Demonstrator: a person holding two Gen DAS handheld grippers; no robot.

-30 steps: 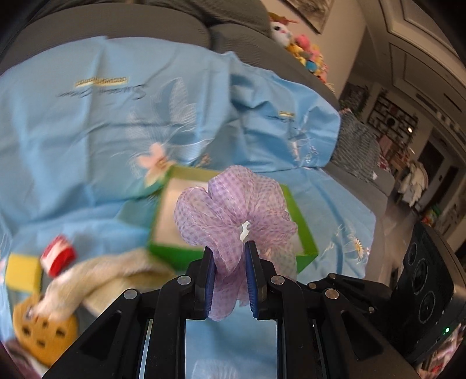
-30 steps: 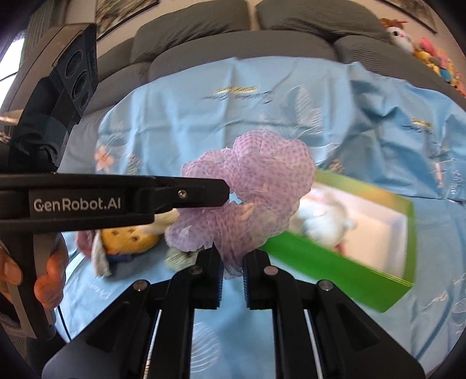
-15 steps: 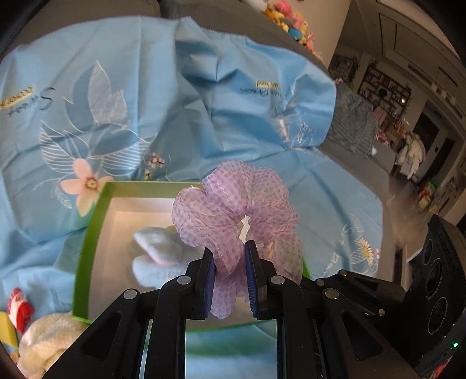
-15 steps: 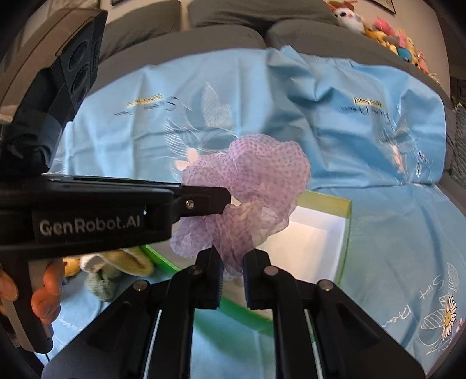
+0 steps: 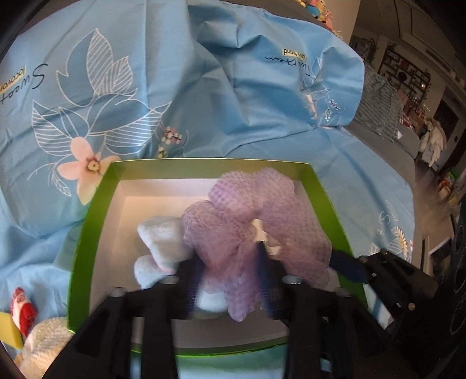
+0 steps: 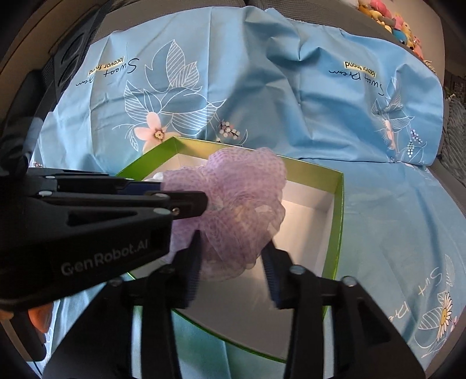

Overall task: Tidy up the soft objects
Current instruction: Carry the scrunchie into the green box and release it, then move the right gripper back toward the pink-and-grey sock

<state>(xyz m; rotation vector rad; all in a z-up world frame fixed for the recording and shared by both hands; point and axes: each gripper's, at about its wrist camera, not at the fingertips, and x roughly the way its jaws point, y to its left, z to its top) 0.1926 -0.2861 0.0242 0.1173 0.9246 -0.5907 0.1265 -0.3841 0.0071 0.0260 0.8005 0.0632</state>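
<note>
A purple mesh scrunchie (image 5: 256, 233) hangs over the open green box (image 5: 96, 204), which has a white inside. My left gripper (image 5: 230, 280) is open, its jaws spread on either side of the scrunchie. My right gripper (image 6: 233, 262) is open too, jaws wide apart around the scrunchie (image 6: 241, 204) above the box (image 6: 337, 204). A white plush toy (image 5: 163, 242) lies in the box under the scrunchie. In the right wrist view the left gripper's fingers (image 6: 174, 201) reach in from the left and touch the scrunchie.
The box sits on a light blue flowered sheet (image 5: 174, 73) spread over a grey sofa (image 6: 204, 8). A cream knitted item (image 5: 43, 344), a red-and-white toy (image 5: 21, 312) and a yellow piece (image 5: 8, 329) lie left of the box. Plush toys (image 6: 393, 23) sit on the sofa back.
Both grippers have opened from shut on the scrunchie. They moved forward and down over the box, and the scrunchie now sits lower, inside the box rim.
</note>
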